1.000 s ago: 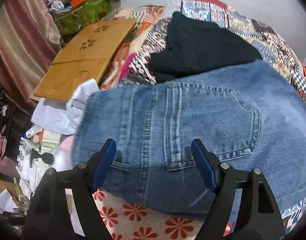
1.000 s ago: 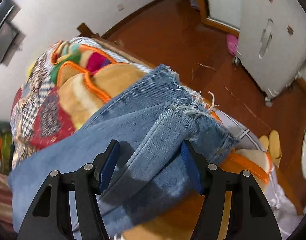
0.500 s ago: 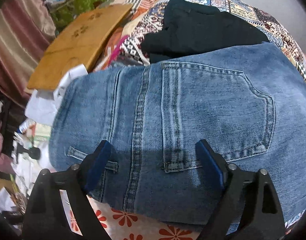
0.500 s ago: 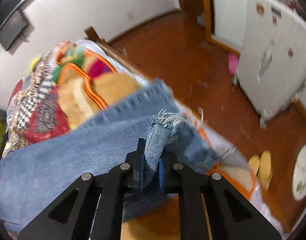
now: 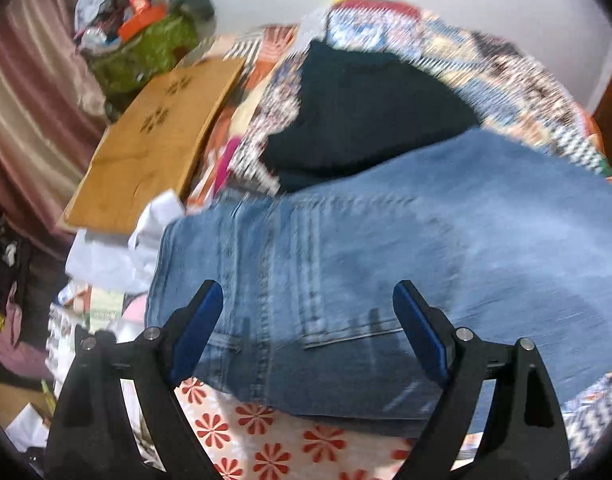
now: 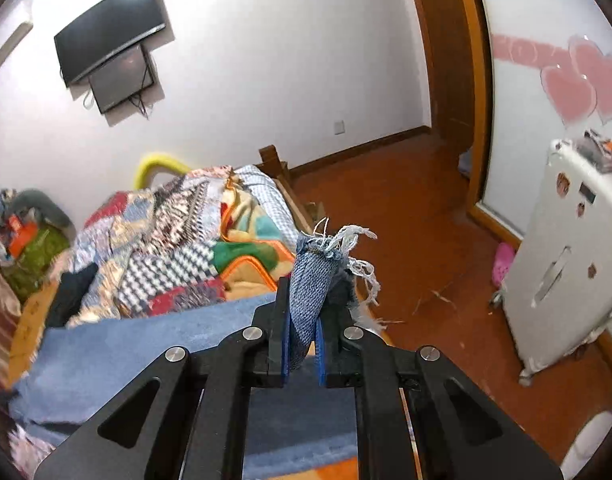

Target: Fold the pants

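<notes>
We see the right gripper (image 6: pixel 302 344) clenched on the frayed hem of the jeans (image 6: pixel 310 288) at lower centre, denim trailing left across the patchwork quilt (image 6: pixel 158 240). The left gripper (image 5: pixel 308 332) hangs spread wide, grasping nothing, above the jeans' waistband (image 5: pixel 346 280) at centre frame.

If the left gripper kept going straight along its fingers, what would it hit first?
Most likely the jeans, around the back pocket near the waistband: the open left gripper points down onto the denim with nothing between. The frame is blurred, so depth is uncertain.
</notes>
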Action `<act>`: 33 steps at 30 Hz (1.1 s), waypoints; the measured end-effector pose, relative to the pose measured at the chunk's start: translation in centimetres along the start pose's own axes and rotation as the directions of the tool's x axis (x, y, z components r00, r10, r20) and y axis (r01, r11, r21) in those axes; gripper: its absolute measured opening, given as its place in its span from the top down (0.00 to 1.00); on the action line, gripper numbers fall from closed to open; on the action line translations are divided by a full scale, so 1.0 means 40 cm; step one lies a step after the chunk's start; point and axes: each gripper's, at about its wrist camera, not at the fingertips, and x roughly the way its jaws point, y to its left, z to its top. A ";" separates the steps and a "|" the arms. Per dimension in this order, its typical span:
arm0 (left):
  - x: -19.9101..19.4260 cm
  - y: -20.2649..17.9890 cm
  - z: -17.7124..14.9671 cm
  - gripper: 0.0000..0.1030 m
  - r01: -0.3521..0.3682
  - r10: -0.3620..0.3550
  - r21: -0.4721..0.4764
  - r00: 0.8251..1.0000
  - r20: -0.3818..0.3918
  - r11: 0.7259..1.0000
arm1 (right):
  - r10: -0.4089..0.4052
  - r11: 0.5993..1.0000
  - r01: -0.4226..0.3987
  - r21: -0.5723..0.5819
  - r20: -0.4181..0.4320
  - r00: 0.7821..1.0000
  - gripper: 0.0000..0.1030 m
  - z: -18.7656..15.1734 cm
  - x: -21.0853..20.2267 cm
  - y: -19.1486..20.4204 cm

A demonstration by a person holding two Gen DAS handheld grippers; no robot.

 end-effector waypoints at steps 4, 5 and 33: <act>-0.021 -0.038 0.016 0.15 0.056 -0.056 0.012 0.998 0.008 0.998 | -0.033 0.998 0.039 0.046 -0.134 0.990 0.93 -0.097 0.101 -0.058; -0.021 -0.049 0.019 0.15 0.071 -0.071 0.016 0.997 0.003 0.997 | -0.043 0.997 0.053 0.056 -0.180 0.983 0.93 -0.134 0.138 -0.073; -0.072 -0.183 -0.136 0.14 0.003 -0.018 0.341 0.999 0.040 0.940 | -0.006 0.997 -0.016 -0.080 -0.270 0.963 0.41 -0.198 0.072 0.111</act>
